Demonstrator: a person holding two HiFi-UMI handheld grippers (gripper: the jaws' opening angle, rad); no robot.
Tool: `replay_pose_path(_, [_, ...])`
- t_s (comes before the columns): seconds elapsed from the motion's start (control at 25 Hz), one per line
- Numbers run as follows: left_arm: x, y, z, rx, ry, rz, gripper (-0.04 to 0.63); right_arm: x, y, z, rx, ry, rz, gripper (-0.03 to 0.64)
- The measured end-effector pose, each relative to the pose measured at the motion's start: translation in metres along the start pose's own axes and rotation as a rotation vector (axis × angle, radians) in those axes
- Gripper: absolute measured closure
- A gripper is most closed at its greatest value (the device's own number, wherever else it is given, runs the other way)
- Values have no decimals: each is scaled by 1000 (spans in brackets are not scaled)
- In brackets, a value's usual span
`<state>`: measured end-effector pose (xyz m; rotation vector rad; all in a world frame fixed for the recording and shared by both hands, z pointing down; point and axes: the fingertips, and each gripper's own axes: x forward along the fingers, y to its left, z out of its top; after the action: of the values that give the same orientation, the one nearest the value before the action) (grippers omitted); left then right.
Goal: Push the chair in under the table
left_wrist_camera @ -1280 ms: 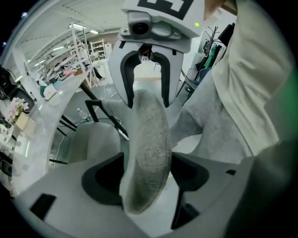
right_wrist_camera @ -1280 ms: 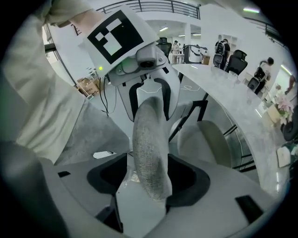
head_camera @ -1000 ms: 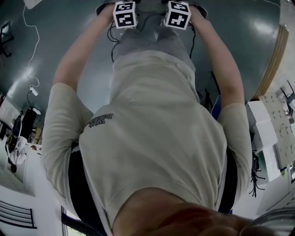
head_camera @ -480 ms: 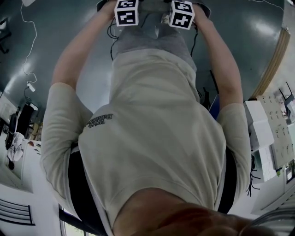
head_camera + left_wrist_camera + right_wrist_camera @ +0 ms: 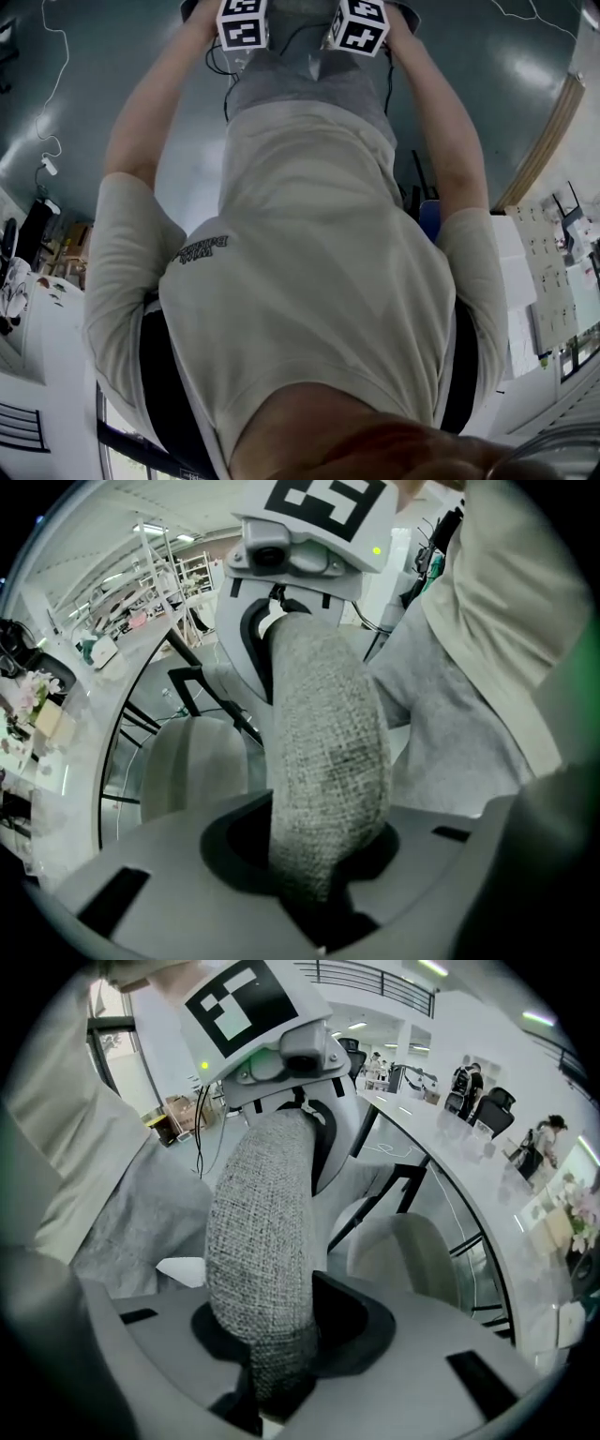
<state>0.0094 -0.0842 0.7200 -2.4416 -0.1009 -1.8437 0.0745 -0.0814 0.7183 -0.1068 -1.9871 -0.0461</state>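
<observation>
Item, chair backrest [image 5: 328,742], grey woven: I have the left gripper [image 5: 319,860] and right gripper [image 5: 272,1340] clamping its top edge, jaws just closed in, near the white table [image 5: 441,1162].

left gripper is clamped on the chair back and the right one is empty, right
Not empty: the right gripper also clamps the chair back, as the right gripper view shows. The left gripper does grip it. Both pairs of jaws have just been closing on it.
</observation>
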Motion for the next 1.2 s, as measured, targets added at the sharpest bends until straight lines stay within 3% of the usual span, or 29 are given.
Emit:
replay_pose_path(0.4, [-1, 38, -7, -70, 6, -10, 492, 0, -40, -1, -66, -6, 50, 495])
replay_pose_path(0.64, [-1, 62, -8, -113, -3, 25, 485, -4, -66, -2, -121, -8, 54, 497])
replay_pose_path(1.2, [0, 121, -34, -186, -17, 27, 454, -10, -138, 10, -124, -13, 59, 489])
